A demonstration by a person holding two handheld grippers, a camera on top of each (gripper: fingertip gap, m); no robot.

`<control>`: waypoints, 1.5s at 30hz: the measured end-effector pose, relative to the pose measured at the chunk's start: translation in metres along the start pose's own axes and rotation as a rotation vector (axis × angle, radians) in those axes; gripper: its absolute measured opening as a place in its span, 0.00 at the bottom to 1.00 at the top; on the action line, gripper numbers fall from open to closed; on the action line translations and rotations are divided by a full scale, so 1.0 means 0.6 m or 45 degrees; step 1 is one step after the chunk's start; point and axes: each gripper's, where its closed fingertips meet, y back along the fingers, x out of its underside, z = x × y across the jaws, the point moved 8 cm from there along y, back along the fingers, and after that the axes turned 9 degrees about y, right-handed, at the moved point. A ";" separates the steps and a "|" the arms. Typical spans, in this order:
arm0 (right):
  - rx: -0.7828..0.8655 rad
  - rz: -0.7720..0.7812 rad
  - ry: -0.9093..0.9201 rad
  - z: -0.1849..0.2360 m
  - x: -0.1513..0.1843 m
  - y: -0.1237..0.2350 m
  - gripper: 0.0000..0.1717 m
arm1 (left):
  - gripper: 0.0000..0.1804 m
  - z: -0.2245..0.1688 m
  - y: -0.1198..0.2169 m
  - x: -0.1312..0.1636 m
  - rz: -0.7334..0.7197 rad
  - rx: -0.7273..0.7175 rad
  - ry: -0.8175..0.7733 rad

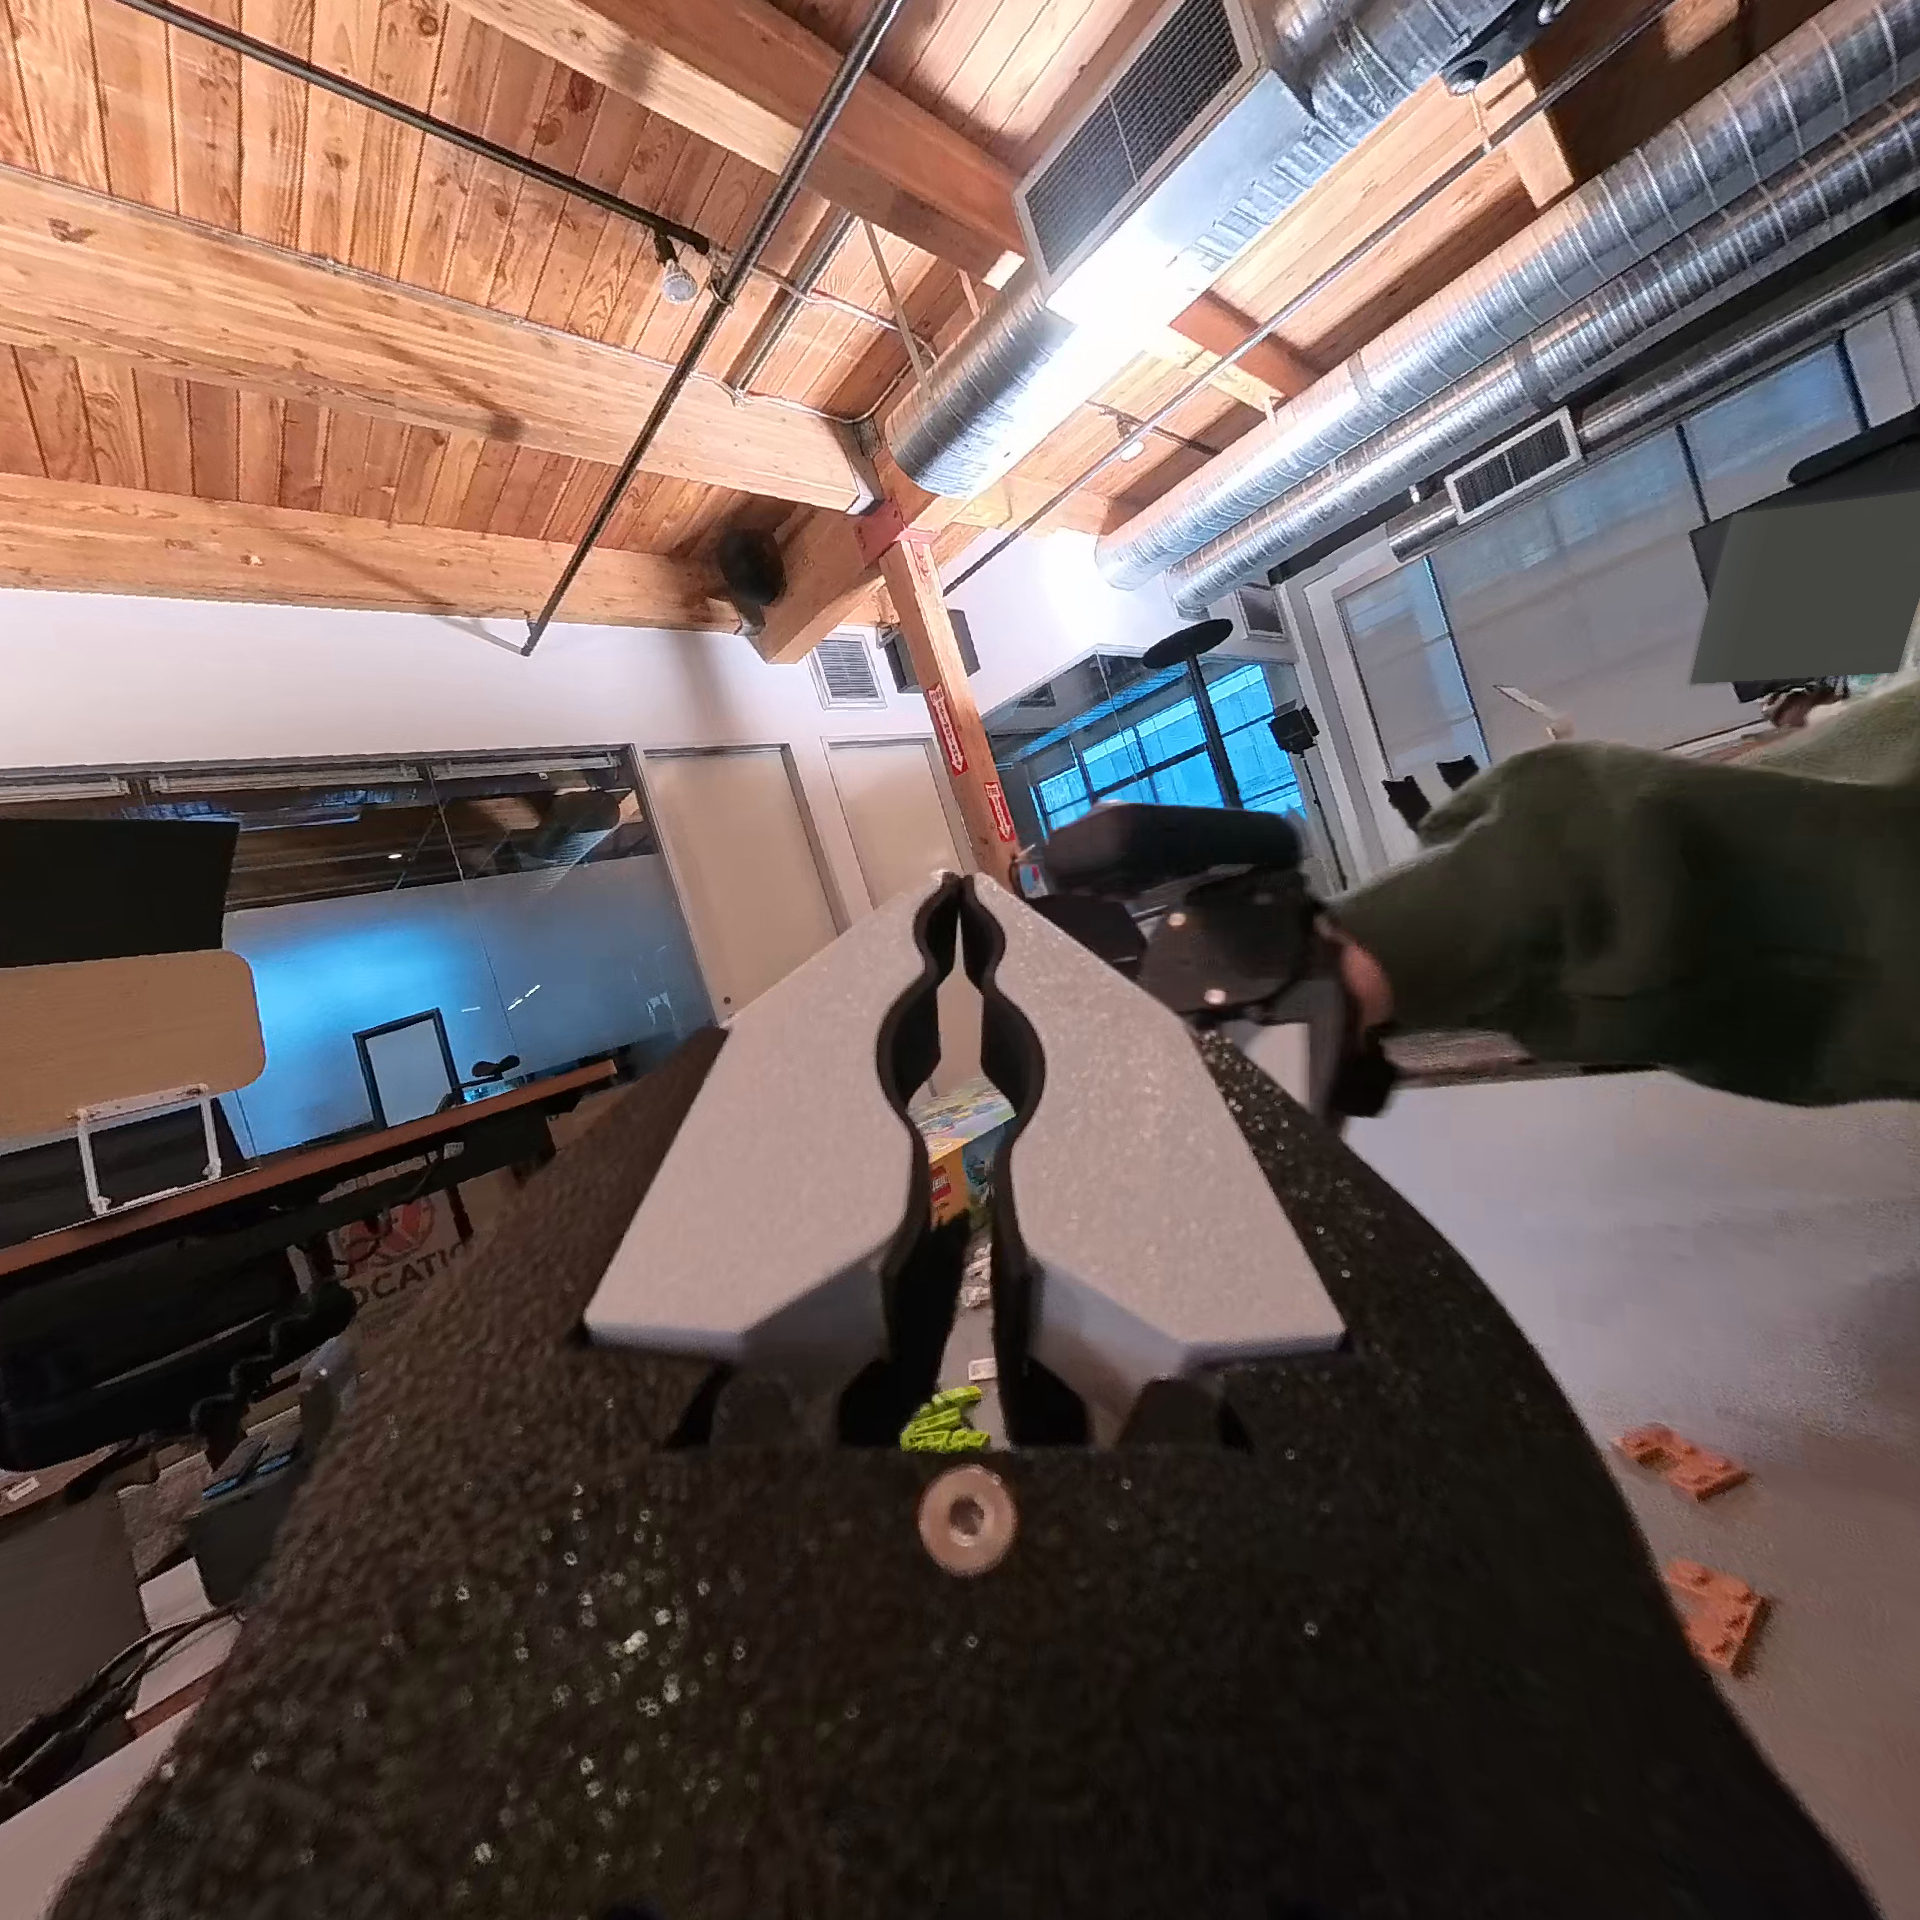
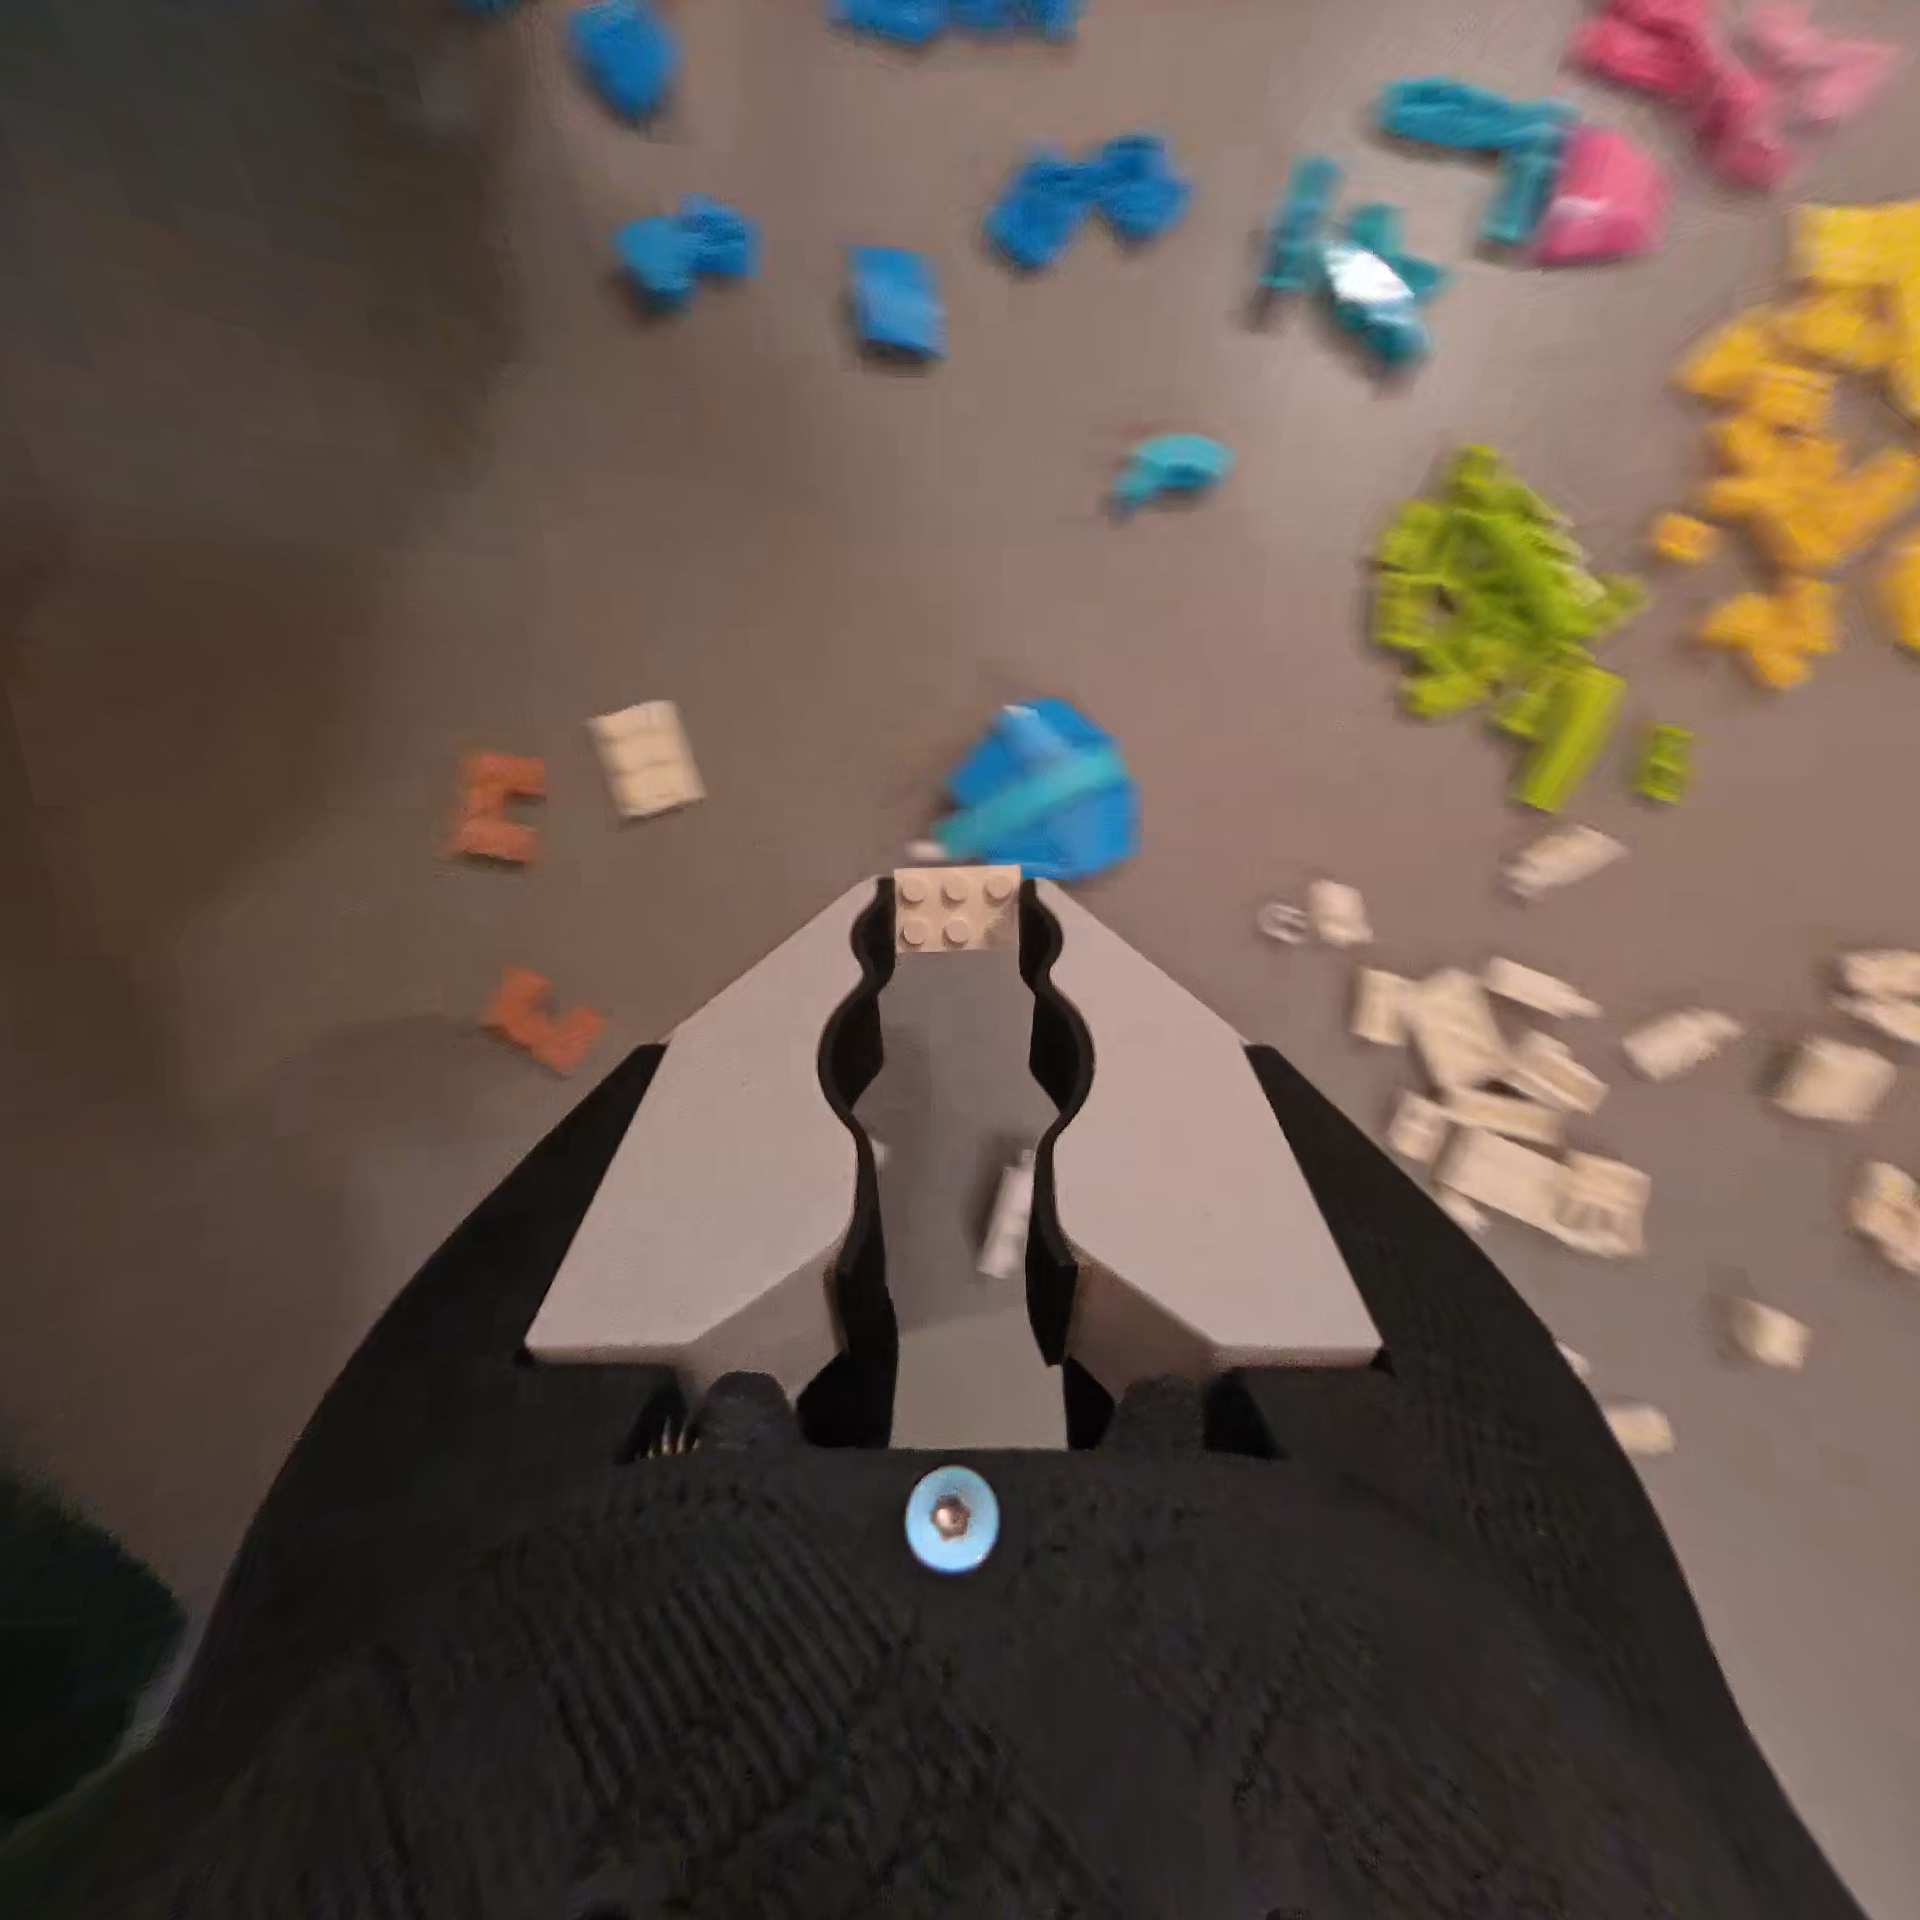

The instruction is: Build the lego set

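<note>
My right gripper [image 2: 956,909] is shut on a small white studded brick [image 2: 954,914]. It holds the brick between its fingertips above the grey table [image 2: 727,520], studs facing the camera. A blue brick cluster [image 2: 1049,790] lies just beyond the tips. My left gripper [image 1: 958,896] is shut with nothing between its pads. It is tilted up towards the room and ceiling. The left wrist view also shows the body of the other gripper [image 1: 1195,914], held by a hand in a green sleeve [image 1: 1662,914].
Loose bricks lie sorted by colour: blue [image 2: 1081,197] at the far side, pink [image 2: 1704,83], yellow [image 2: 1808,457] and lime [image 2: 1496,603] to the right, white [image 2: 1507,1101] at the near right. Orange pieces [image 2: 499,805] and a white piece [image 2: 644,758] lie to the left. A colourful box [image 1: 961,1153] stands on the table. Left tips to right tips: about 20 centimetres. Between my right fingertips and the white piece [image 2: 644,758] there is roughly 8 centimetres.
</note>
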 end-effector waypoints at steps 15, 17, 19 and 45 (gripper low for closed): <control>0.354 -0.067 -0.363 -0.039 0.075 0.034 0.17 | 0.00 -0.004 -0.001 0.003 0.011 0.014 0.002; 0.400 -0.062 -0.440 -0.080 0.105 0.038 0.18 | 0.00 -0.004 -0.001 0.004 0.012 0.013 0.003; 0.400 -0.050 -0.492 -0.108 0.127 0.032 0.18 | 0.00 -0.003 -0.001 0.004 0.014 0.010 0.003; 0.203 -0.227 -0.269 -0.044 0.070 0.024 0.14 | 0.00 -0.001 -0.002 0.008 0.019 0.003 0.024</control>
